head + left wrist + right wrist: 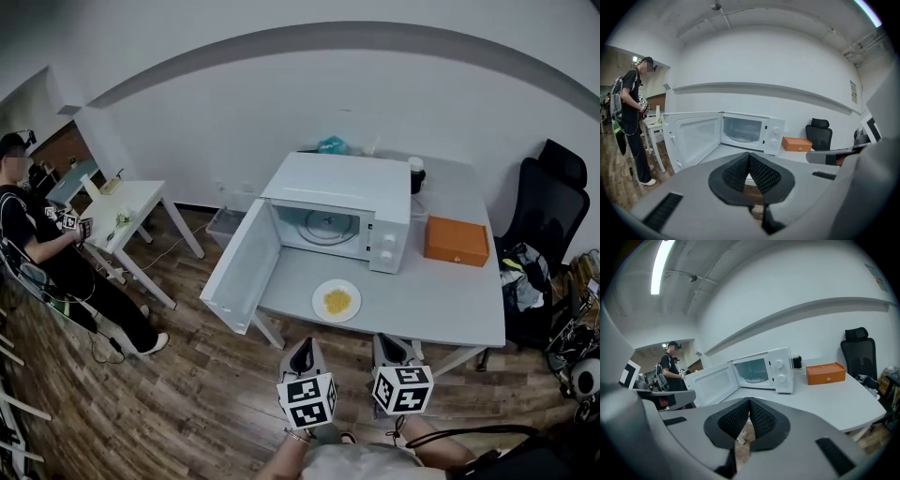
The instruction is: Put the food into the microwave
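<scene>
A white microwave (337, 212) stands on the grey table (441, 300) with its door (242, 267) swung wide open to the left; the cavity holds only a glass turntable (326, 225). In front of it a white plate of yellow food (337, 301) lies near the table's front edge. My left gripper (302, 354) and right gripper (394, 349) hang side by side below that edge, both shut and empty. In the left gripper view, the microwave (745, 132) shows beyond the closed left gripper (749, 155). The right gripper view has the microwave (759, 371) past the shut right gripper (749, 401).
An orange box (457, 240) lies right of the microwave, a dark jar (416, 174) behind it. A black office chair (553, 202) stands at the right. A person (47, 253) stands by a small white table (127, 214) at the left. The floor is wood.
</scene>
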`<action>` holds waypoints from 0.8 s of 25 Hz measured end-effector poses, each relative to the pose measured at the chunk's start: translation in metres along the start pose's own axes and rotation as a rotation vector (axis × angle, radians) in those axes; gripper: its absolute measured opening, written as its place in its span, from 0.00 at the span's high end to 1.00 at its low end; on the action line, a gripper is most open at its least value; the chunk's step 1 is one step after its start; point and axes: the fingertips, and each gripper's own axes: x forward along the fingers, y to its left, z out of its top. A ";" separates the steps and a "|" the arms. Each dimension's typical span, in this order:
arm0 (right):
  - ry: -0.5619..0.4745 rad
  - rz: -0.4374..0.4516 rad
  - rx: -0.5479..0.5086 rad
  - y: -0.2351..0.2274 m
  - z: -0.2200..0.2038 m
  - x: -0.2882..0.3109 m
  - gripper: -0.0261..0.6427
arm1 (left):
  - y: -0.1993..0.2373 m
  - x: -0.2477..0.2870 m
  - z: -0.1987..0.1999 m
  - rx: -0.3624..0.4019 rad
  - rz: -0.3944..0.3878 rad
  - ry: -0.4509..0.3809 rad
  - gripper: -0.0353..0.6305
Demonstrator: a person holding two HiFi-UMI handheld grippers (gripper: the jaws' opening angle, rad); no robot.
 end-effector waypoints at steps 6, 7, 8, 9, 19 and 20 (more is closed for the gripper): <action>0.019 -0.008 0.005 -0.002 0.002 0.026 0.94 | 0.012 0.023 0.002 -0.004 -0.002 0.009 0.95; 0.022 -0.010 0.004 -0.002 0.003 0.032 0.94 | 0.015 0.029 0.002 -0.004 -0.003 0.012 0.95; 0.025 -0.014 0.004 -0.002 0.004 0.039 0.94 | 0.019 0.035 0.003 -0.004 -0.004 0.013 0.95; 0.026 -0.018 0.005 -0.003 0.006 0.047 0.94 | 0.023 0.042 0.005 -0.003 -0.003 0.011 0.95; -0.003 -0.046 0.005 0.002 0.050 0.122 0.94 | 0.057 0.113 0.051 0.016 -0.037 -0.011 0.95; 0.001 -0.050 0.010 0.002 0.051 0.128 0.94 | 0.060 0.119 0.054 0.017 -0.040 -0.010 0.95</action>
